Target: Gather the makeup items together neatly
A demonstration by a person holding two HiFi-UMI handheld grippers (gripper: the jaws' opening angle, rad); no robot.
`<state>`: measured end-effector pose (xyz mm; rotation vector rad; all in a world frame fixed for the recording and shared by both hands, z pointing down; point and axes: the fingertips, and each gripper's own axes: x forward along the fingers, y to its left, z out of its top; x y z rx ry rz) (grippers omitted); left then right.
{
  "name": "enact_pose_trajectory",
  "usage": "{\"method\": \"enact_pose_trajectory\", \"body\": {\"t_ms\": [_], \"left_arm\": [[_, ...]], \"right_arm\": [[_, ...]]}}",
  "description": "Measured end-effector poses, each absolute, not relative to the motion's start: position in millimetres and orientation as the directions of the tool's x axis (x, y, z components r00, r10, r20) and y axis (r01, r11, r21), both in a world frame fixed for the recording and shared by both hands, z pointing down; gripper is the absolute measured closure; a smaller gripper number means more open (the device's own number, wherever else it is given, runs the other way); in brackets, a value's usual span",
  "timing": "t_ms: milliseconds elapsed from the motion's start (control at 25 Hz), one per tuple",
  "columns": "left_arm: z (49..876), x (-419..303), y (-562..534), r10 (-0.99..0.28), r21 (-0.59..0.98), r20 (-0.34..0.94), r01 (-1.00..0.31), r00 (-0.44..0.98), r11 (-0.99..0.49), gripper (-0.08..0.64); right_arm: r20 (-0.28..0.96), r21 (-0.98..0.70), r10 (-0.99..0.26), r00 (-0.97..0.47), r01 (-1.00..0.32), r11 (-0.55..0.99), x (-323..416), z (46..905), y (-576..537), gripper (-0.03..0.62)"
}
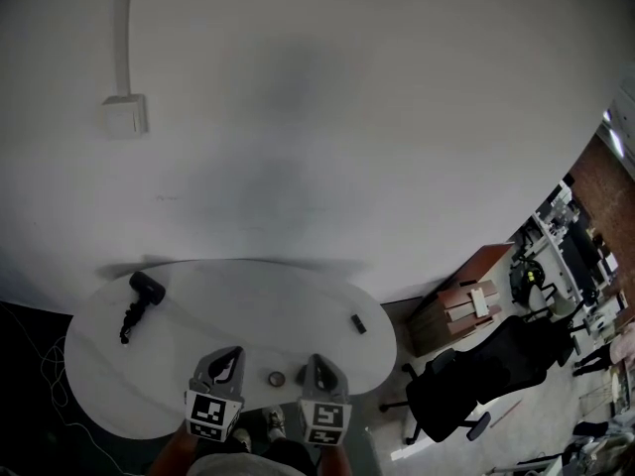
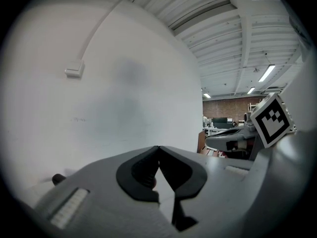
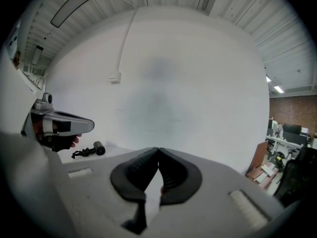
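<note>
A small round case (image 1: pixel 276 377) lies on the table (image 1: pixel 258 300) between the two pairs of jaws, touching neither; its kind is too small to tell; a short dark tube (image 1: pixel 359 323) lies ahead and to the right of the right gripper (image 3: pixel 158 148); a dryer (image 1: pixel 146 288) with its cord lies ahead and to the left of the left gripper (image 2: pixel 158 148); both grippers' jaws meet tip to tip, gripping nothing; the picture's lower edge cuts off the arms.
</note>
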<state>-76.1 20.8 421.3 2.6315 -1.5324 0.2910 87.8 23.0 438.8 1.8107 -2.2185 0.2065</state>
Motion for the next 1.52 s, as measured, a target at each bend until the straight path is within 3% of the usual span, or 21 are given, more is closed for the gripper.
{"method": "enact_pose_trajectory", "body": {"t_ms": [440, 880, 1520], "left_arm": [[425.2, -37.8, 23.1, -0.785, -0.006, 0.208, -0.802, 0.584, -0.598, 0.551], [434.1, 62.0, 19.1, -0.707, 0.018, 0.209, -0.725, 0.676, -0.689, 0.551], [478.0, 150.8, -57.3, -0.780, 0.048, 0.315, -0.830, 0.541, -0.556, 0.549]], "right_arm": [[0.344, 0.063, -0.937, -0.058, -0.994, 0.085, 129.4, 453.6, 50.4, 0.588], [0.371, 0.071, -0.928, 0.043, -0.997, -0.018, 223.5, 459.6, 65.2, 0.588], [0.463, 0.029, -0.877, -0.130, -0.986, 0.162, 318.1, 508.8, -35.0, 0.588]]}}
